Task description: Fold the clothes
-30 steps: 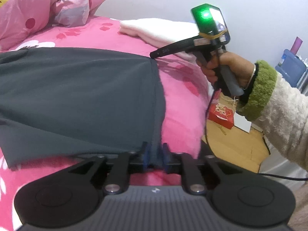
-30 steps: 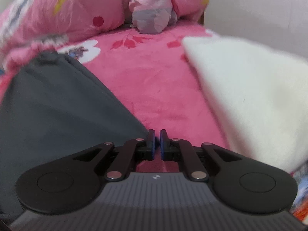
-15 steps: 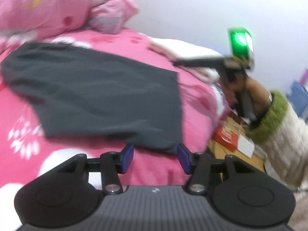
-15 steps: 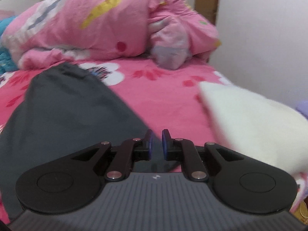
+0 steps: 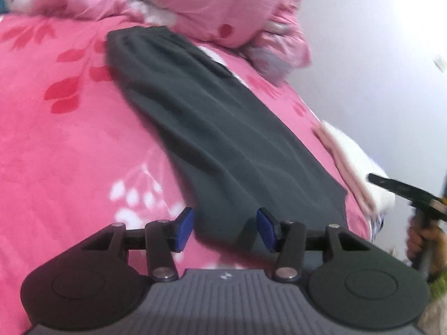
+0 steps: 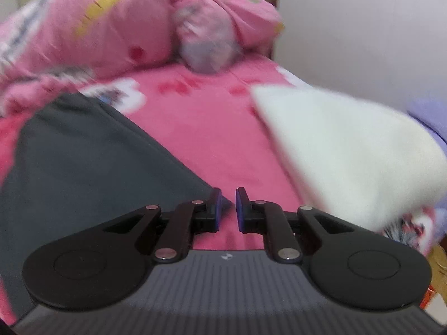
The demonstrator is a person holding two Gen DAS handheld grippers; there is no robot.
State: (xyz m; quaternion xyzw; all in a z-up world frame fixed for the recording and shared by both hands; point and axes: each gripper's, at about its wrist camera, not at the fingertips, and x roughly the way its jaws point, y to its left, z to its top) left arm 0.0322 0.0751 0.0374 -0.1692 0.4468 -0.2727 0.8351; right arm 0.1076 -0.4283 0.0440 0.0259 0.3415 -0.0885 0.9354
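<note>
Where pink bedsheet (image 5: pixel 69 145) lies bare at left, open room. Spread flat mid-bed, dark grey garment (image 5: pixel 212 128), its near hem between left gripper (image 5: pixel 225 227) jaws, wide apart, empty. Further right, right gripper (image 6: pixel 226 208) jaws narrowly parted on nothing at the garment's corner, beside white folded cloth (image 6: pixel 343 150).

A home bedroom: pink floral bedsheet (image 5: pixel 69 139), bundled pink quilt (image 6: pixel 117 33).

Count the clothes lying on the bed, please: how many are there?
2. Dark grey garment spread along the middle of the bed; white garment near the wall-side edge. More may be hidden among the pink bedding.
</note>
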